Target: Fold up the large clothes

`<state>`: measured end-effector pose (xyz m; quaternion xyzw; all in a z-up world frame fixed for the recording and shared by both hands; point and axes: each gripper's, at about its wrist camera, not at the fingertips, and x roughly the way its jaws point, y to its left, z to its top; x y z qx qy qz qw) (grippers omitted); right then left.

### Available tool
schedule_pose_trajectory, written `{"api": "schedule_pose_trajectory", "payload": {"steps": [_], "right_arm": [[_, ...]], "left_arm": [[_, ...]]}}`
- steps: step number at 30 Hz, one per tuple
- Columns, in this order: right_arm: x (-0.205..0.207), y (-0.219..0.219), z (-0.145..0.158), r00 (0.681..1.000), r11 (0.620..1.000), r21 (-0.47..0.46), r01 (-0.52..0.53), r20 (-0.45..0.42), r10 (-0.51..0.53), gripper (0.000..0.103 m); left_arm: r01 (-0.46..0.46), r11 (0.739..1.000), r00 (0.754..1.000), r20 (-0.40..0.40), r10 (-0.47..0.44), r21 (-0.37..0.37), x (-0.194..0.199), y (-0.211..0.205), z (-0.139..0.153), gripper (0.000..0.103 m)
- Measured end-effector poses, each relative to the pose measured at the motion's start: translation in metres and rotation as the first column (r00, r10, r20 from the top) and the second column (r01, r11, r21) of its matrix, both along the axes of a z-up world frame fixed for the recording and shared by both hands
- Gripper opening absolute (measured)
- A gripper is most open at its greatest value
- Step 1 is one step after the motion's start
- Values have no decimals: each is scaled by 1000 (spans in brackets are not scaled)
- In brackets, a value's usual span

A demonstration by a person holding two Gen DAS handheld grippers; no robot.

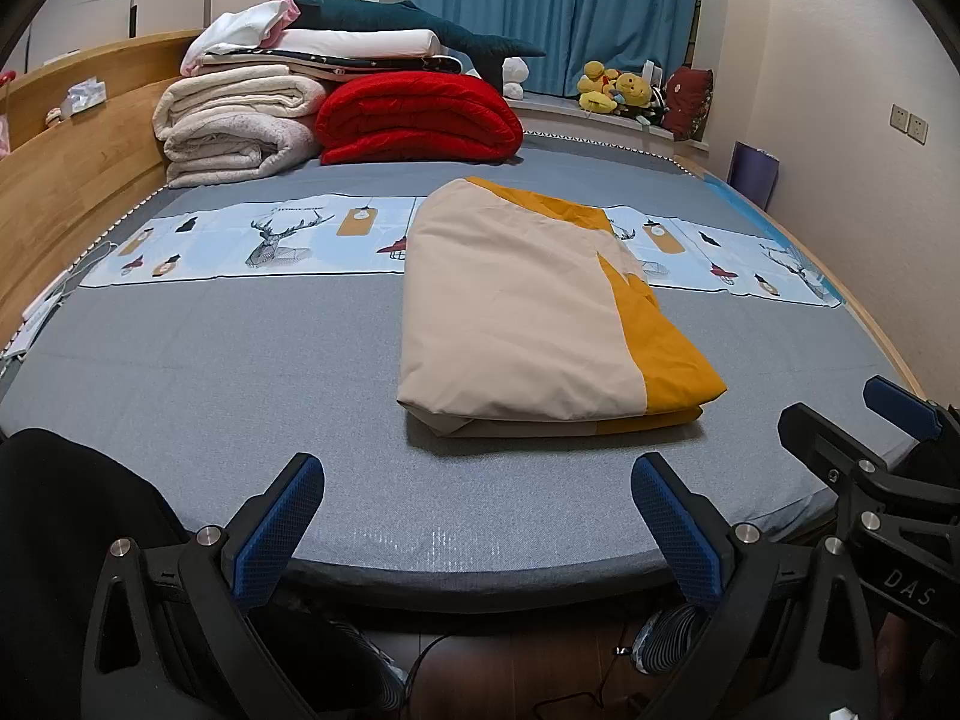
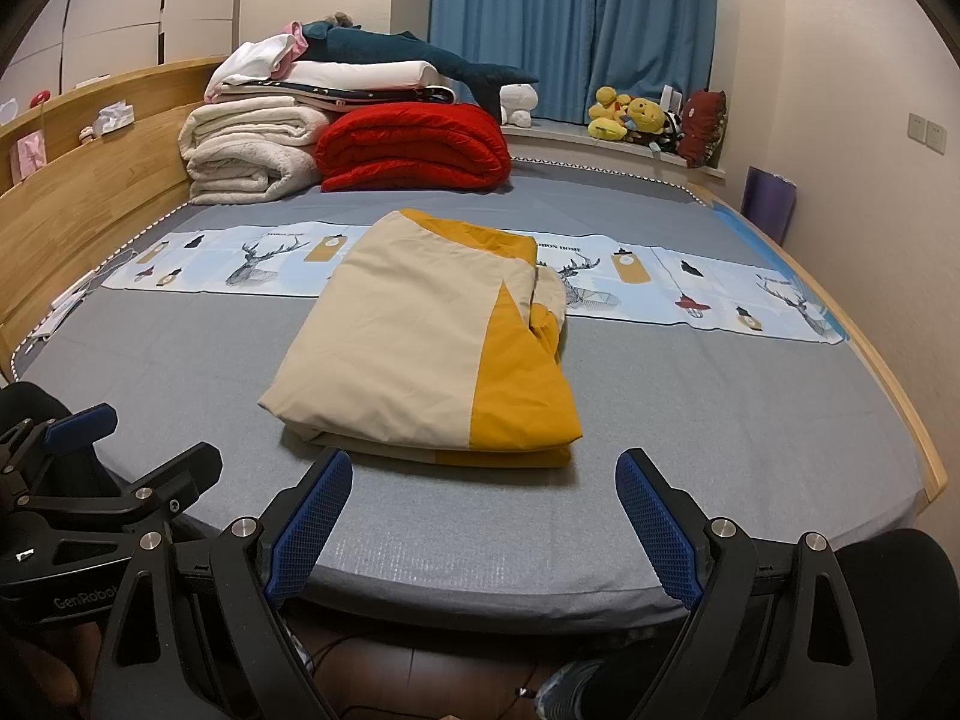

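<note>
You had one folded beige-and-mustard cloth bundle (image 2: 420,354) on the grey-sheeted bed (image 2: 720,408), near its front edge. At the far left corner of the bed lay one folded red quilt (image 2: 414,147) and two rolled cream blankets (image 2: 252,147), stacked. One dark teal plush shark (image 2: 420,57) topped that pile. You held two black grippers with blue-padded fingers, the left gripper (image 1: 477,525) and the right gripper (image 2: 483,519), each spread wide with nothing between its jaws.
</note>
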<state>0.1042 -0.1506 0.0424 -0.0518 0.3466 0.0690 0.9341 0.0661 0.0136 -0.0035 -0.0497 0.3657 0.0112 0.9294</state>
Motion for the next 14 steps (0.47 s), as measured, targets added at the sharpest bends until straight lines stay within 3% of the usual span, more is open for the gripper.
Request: {"api": "schedule_pose_trajectory", "payload": {"steps": [14], "right_arm": [[0, 1, -1, 1000, 1000, 0, 2, -1, -2, 90]], "left_arm": [[2, 1000, 1000, 0, -2, -2, 2, 1, -1, 102]]}}
